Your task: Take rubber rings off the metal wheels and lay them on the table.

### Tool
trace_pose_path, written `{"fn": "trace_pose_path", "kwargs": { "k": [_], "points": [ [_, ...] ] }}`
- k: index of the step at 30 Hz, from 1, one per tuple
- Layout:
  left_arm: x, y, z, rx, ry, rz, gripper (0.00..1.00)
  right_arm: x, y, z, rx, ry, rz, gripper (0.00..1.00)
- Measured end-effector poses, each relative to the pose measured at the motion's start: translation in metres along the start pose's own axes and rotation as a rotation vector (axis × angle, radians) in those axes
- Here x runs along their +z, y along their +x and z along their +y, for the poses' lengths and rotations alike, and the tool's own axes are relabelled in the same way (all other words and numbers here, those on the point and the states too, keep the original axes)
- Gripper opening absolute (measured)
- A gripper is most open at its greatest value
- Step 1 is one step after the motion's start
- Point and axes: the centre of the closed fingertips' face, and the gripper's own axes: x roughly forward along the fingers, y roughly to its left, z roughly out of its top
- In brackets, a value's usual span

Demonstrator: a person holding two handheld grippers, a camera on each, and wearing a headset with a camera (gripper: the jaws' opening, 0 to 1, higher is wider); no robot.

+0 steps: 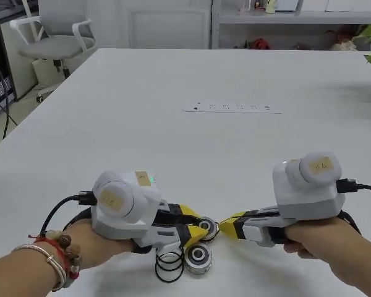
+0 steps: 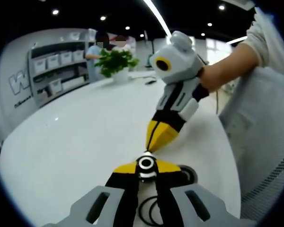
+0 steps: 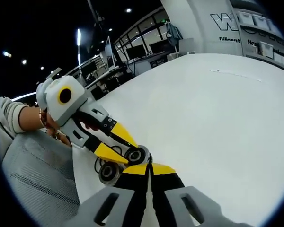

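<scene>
My left gripper (image 1: 205,228) is shut on a small metal wheel (image 1: 209,228), held just above the table. In the left gripper view that wheel (image 2: 146,163) sits between my yellow tips. My right gripper (image 1: 224,224) has its jaws together, and its tips (image 2: 151,144) touch the wheel's rim. I cannot tell whether they pinch a ring. In the right gripper view the held wheel (image 3: 136,155) is just ahead of my shut right gripper (image 3: 149,166). A second wheel (image 1: 198,257) rests on the table below. Beside it lie loose black rubber rings (image 1: 169,264).
The white table (image 1: 191,148) stretches far ahead, with a flat white strip (image 1: 232,108) at its middle. An office chair (image 1: 55,37) stands at the back left, shelves at the back right. A green plant (image 2: 116,60) stands on the table's far end.
</scene>
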Motion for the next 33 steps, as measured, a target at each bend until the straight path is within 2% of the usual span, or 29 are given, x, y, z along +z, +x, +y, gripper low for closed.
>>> {"fn": "trace_pose_path", "kwargs": {
  "k": [4,6,17,20,21,33],
  "points": [
    [0.001,-0.001,-0.002,-0.013,0.02,0.001,0.09,0.002,-0.003,-0.007,-0.028,0.011,-0.01,0.0],
    [0.0,-0.002,-0.001,-0.012,0.015,0.001,0.05,0.002,-0.005,-0.007,-0.021,0.046,-0.016,0.0],
    [0.002,-0.002,-0.005,-0.008,0.02,0.002,0.05,0.002,-0.004,-0.001,-0.013,0.04,-0.007,0.0],
    [0.003,-0.001,-0.006,-0.007,0.015,0.005,0.02,0.004,-0.004,0.001,-0.006,0.049,-0.009,0.0],
    [0.003,0.0,-0.007,-0.008,0.025,0.003,0.01,0.002,-0.004,0.0,-0.018,0.051,-0.001,0.0],
    [0.0,0.0,-0.003,-0.003,0.024,0.006,0.01,0.005,-0.002,0.005,-0.02,0.004,0.006,0.0]
  ]
}}
